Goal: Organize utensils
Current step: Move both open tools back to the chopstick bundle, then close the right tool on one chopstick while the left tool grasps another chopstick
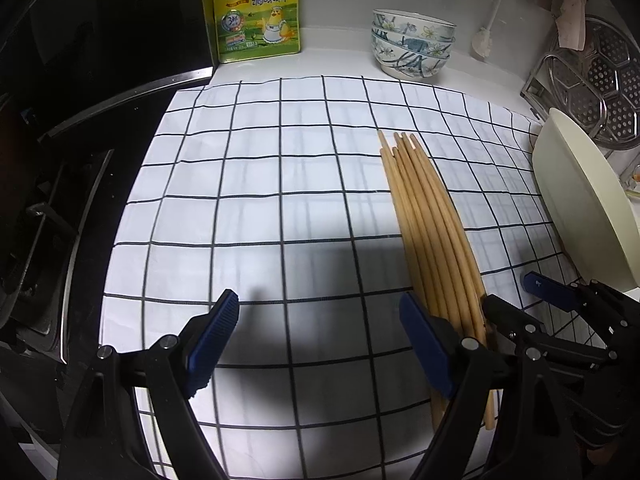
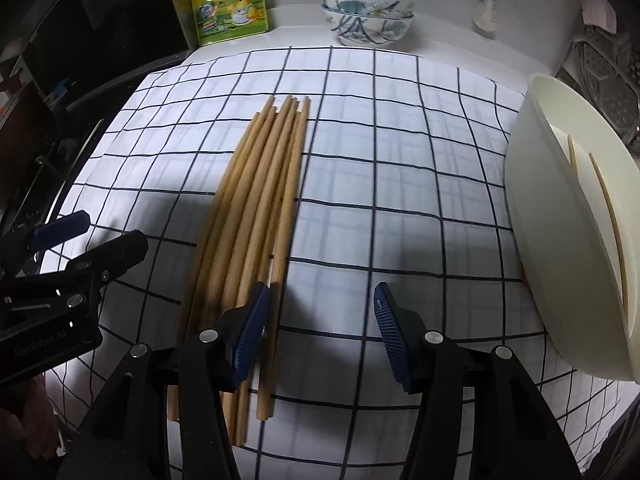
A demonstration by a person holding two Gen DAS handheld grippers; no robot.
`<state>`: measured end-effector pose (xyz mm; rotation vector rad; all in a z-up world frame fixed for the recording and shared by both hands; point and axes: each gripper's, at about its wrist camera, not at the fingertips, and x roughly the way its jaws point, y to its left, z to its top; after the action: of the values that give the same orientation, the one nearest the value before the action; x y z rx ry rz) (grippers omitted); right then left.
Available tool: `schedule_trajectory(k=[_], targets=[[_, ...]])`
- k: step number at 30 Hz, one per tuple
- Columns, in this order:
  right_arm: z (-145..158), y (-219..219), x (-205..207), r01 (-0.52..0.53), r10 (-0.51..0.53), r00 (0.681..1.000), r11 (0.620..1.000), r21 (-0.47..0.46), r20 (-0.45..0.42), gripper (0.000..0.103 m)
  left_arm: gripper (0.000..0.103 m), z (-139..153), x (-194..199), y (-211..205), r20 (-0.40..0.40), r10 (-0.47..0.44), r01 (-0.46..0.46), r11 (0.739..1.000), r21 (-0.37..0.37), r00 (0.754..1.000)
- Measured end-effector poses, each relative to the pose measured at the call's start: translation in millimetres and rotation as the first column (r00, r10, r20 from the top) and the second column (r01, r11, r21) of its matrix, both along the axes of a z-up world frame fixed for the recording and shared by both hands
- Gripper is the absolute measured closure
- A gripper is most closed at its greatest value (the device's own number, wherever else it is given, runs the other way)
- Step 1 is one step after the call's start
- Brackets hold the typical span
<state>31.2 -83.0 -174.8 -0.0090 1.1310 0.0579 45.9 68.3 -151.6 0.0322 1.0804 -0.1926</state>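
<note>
My left gripper [image 1: 316, 328] hangs over the checked cloth [image 1: 256, 184], jaws wide apart and holding nothing. My right gripper [image 2: 320, 320] is likewise spread and empty. The bundle of wooden chopsticks [image 2: 256, 208] lies flat on the cloth, its thick ends passing under my right gripper's left finger at about 7 o'clock, tips running up toward 12. At 3 o'clock a cream tub [image 2: 560, 240] holds two more chopsticks. Farther off, at 12, stand stacked flowered bowls [image 2: 366, 12], with a yellow seasoning pouch [image 2: 228, 4] at 11.
</note>
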Motion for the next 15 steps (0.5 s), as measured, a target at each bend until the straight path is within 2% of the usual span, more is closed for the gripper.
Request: schedule_trajectory(k=[3,15], targets=[[0,-8,0,0.017,-0.017,1.0,1.0,0.002,-0.003,0.051,0.018,-2,-1,-5,0.002,-0.012,0.011,1.0,0.002,1.0],[1,-33,-7,0.074,-0.074,0.997,0.997,0.0,-0.007,0.051,0.018,-13,3,-24,-0.011,-0.046,0.046,0.998,0.031,0.999]])
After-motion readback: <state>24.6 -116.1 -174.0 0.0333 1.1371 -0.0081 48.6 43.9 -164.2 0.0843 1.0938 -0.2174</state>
